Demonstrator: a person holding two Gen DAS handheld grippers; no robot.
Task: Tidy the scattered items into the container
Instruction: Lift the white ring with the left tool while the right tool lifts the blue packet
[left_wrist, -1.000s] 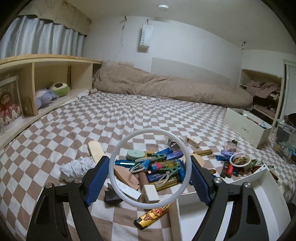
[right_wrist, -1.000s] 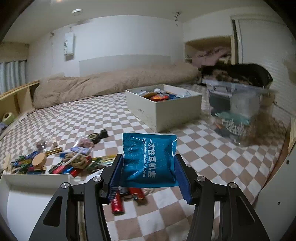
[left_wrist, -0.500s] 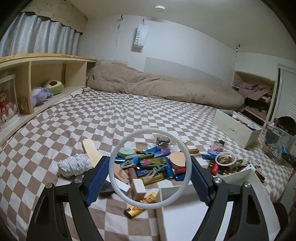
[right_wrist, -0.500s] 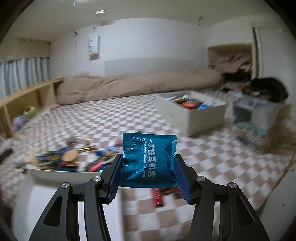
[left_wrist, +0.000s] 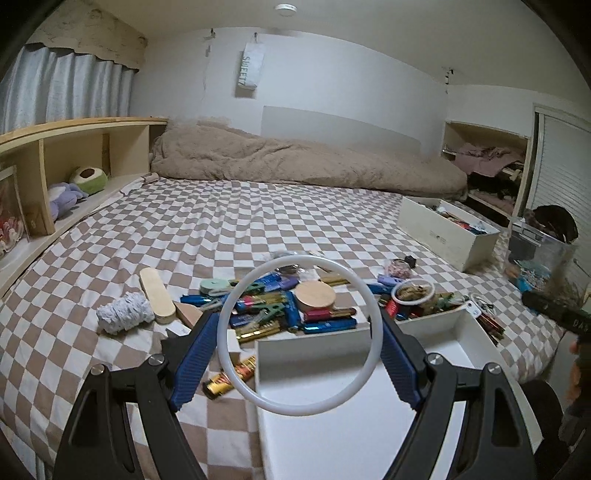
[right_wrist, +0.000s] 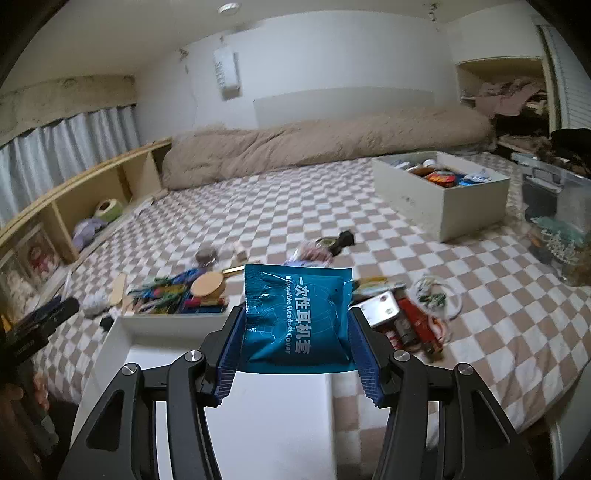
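Note:
My left gripper (left_wrist: 297, 321) is shut on a white plastic ring (left_wrist: 222, 332), its blue pads pressing the ring's two sides. The ring hangs above the near-left part of the open white container (left_wrist: 424, 328). My right gripper (right_wrist: 295, 332) is shut on a blue foil packet of headset covers (right_wrist: 295, 314), held upright over the same container (right_wrist: 173, 325). Beyond the container's far wall lies the pile of scattered items (left_wrist: 288, 310), with a round wooden lid (left_wrist: 316, 295) among pens and clips. Red lighters (right_wrist: 415, 325) lie to the container's right.
On the checkered bedcover stand a second white box full of things (left_wrist: 447, 232) and a clear plastic bin (left_wrist: 539, 251), far right. A brown duvet (left_wrist: 295, 162) lies along the back. A wooden shelf (left_wrist: 74, 155) runs down the left. A white cloth ball (left_wrist: 123, 312) lies left of the pile.
Both grippers have travelled sideways with their loads. The ring now hangs over the container instead of the pile. The right gripper has swung left, so the container lies under the packet.

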